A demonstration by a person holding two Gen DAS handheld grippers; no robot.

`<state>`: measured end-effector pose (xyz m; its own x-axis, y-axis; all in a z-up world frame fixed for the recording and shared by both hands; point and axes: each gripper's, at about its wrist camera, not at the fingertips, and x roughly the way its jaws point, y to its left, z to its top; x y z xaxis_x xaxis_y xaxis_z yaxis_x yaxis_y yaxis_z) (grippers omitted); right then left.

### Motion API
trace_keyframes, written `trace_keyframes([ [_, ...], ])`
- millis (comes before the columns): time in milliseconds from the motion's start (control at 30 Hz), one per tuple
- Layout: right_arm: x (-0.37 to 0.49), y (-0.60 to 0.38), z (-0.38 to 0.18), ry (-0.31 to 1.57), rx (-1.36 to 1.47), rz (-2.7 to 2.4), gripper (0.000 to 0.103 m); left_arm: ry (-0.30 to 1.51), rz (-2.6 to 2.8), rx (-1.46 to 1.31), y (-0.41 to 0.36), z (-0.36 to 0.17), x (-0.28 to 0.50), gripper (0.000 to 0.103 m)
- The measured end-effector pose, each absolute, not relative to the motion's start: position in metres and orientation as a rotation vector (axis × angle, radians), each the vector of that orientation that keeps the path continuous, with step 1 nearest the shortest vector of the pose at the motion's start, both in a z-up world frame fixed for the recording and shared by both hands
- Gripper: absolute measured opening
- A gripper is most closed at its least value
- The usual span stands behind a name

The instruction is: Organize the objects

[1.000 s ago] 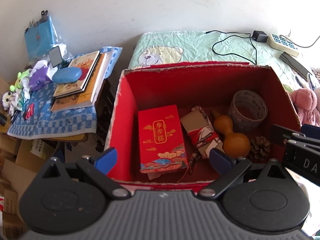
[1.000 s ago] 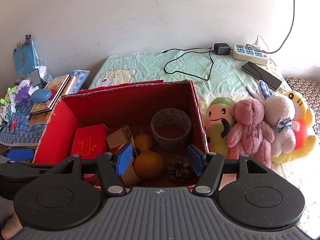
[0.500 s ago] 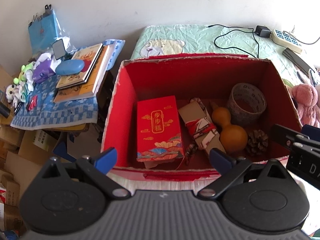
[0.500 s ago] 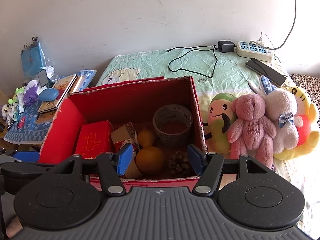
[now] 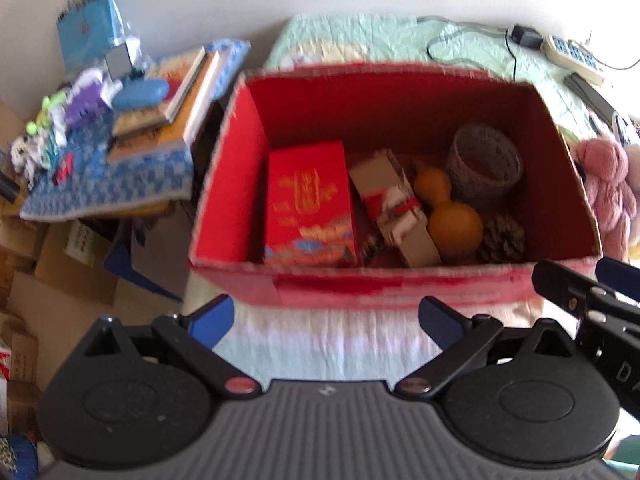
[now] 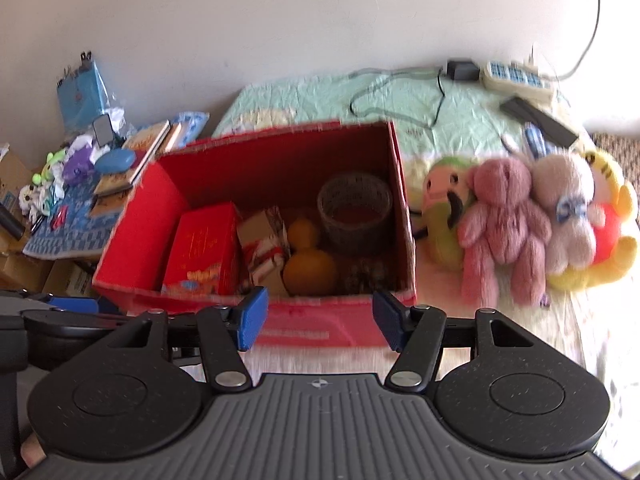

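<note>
A red cardboard box (image 5: 236,184) (image 6: 140,216) stands open on the bed. Inside lie a red packet (image 5: 310,200) (image 6: 200,248), a tan bundle tied with red string (image 5: 394,208) (image 6: 264,248), an orange gourd (image 5: 450,216) (image 6: 308,260), a grey tape roll (image 5: 484,164) (image 6: 354,208) and a pine cone (image 5: 502,238). My left gripper (image 5: 326,318) is open, in front of the box, holding nothing. My right gripper (image 6: 320,316) is open too, near the box's front wall, empty. Several plush toys (image 6: 504,220) (image 5: 608,188) lie right of the box.
A side table with a blue checked cloth (image 5: 104,184) (image 6: 60,220), books (image 5: 176,100) and small items stands left. A power strip (image 6: 516,76) (image 5: 572,54), cable (image 6: 400,92) and dark remote (image 6: 536,118) lie on the green bedspread behind. Cardboard boxes (image 5: 68,256) sit on the floor at left.
Both grippers have drawn back from the box, so its front wall and a strip of bedspread now show before the fingers. Both stay open and empty.
</note>
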<state>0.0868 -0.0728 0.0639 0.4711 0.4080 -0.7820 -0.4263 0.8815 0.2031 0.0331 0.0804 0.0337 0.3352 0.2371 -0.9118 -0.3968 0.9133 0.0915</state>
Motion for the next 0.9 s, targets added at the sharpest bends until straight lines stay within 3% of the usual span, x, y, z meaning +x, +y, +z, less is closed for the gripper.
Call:
trace_keyframes([
  [433, 0.082, -0.084, 0.04, 1.072, -0.022, 0.489, 0.062, 1.302, 0.386, -0.189, 0.068, -0.002, 0.024, 0.099],
  [900, 0.08, -0.08, 0.059, 1.02, 0.007, 0.503, 0.062, 1.222, 0.393, -0.17, 0.074, 0.023, 0.023, 0.099],
])
